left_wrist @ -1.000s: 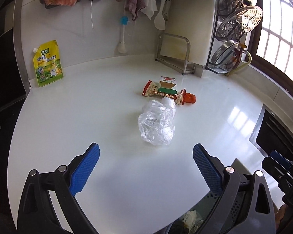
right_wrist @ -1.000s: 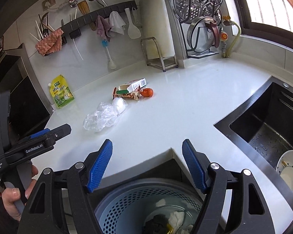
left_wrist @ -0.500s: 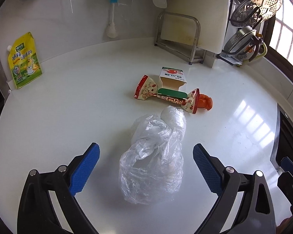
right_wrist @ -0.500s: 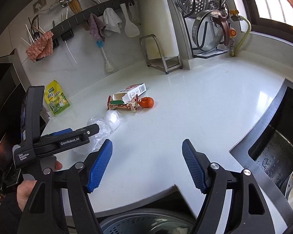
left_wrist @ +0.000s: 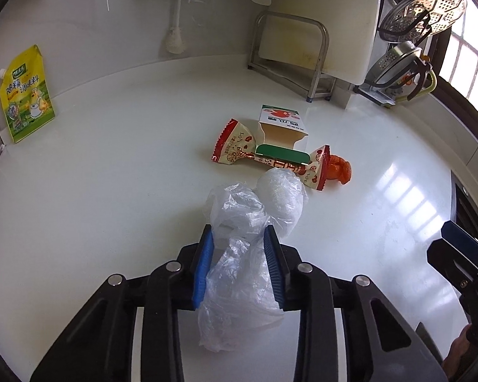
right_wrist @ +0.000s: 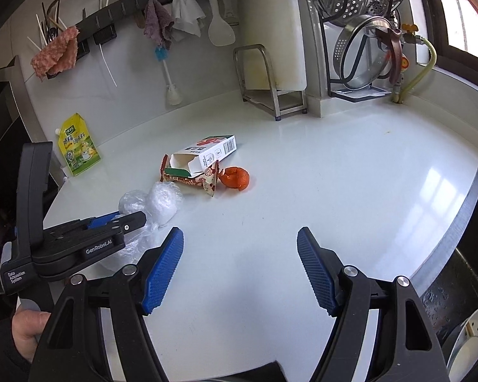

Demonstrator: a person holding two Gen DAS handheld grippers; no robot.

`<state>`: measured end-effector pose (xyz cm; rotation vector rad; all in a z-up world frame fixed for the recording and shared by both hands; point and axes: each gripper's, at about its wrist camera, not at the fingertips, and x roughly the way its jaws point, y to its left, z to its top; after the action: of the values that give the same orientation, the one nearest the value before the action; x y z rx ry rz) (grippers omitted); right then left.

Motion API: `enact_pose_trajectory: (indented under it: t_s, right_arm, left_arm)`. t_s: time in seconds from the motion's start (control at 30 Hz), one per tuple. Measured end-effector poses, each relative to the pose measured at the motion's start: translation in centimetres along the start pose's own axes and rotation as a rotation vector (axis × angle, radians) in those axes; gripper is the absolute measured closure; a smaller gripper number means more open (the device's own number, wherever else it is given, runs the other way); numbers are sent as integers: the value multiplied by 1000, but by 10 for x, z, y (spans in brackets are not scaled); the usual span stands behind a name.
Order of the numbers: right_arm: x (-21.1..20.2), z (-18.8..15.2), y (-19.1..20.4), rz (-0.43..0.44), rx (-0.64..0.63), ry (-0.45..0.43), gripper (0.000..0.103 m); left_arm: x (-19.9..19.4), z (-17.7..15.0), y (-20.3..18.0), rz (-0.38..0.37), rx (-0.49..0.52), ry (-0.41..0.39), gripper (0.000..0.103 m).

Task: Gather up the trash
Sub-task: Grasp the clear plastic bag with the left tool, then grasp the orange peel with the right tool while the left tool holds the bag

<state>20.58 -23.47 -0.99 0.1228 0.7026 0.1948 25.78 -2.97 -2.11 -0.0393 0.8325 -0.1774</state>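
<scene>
Trash is spread over the white counter (right_wrist: 334, 191), and the left gripper (left_wrist: 239, 238) is on it: its jaws are closing, blue pads pressing both sides of the crumpled clear plastic bag (left_wrist: 248, 254). The bag bulges out ahead of the fingertips and droops back between the arms.

Left wrist view gives that pinch head-on. Beyond the bag lie a red-and-cream snack wrapper (left_wrist: 235, 146), an opened carton (left_wrist: 282, 127) with a green flap touching the wrapper, and an orange scrap (left_wrist: 339, 170) to the right of them. The wrapper's print reads "Love"; the carton's characters are too small to make out.

Right wrist view gives what the other cannot: the left gripper (right_wrist: 124, 222) from the side, lettered "GenRobot.AI" and "Data Acquisition System", a hand (right_wrist: 25, 324) on its handle, and a sink (right_wrist: 462, 286) at the right with a white dish in it. It also shows the carton's barcode end. The right gripper (right_wrist: 240, 270) hovers over bare counter, jaws spread wide, nothing between them.

Far left of both grippers, a yellow pouch (left_wrist: 25, 95) leans on the wall, its label printed in Chinese.
</scene>
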Motion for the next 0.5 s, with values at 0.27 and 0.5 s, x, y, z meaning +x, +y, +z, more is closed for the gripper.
enact_pose_trajectory:
  t_s: [0.27,0.5]
  right_arm:
    - [46,30,-3,-14,-94,70,32]
    - [85,45,-10,-7,-118,127,33]
  left_arm:
    - [-19,4,14,19,2,-43,76]
    - [-19,3,21,9,-9,-64,76]
